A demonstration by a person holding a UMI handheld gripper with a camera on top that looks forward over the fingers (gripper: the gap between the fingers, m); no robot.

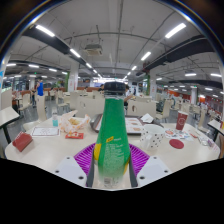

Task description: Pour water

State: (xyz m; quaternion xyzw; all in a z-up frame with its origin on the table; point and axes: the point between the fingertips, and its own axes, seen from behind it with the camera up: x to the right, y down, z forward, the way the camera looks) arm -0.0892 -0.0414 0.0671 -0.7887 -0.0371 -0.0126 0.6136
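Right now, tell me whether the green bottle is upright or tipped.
Upright. The green bottle stands vertical between the tongs, cap at the top, with both pink pads against its sides, above the white table.

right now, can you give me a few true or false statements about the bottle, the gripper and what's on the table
1. A green bottle stands between the fingers of the gripper. True.
2. The bottle lies on its side. False: it is upright, cap up.
3. The white table beyond the fingers is bare. False: it holds a white cup, a red block and other items.
4. The cup is beside the bottle, apart from it. True.
5. The bottle's label is blue. False: it is yellow-green.
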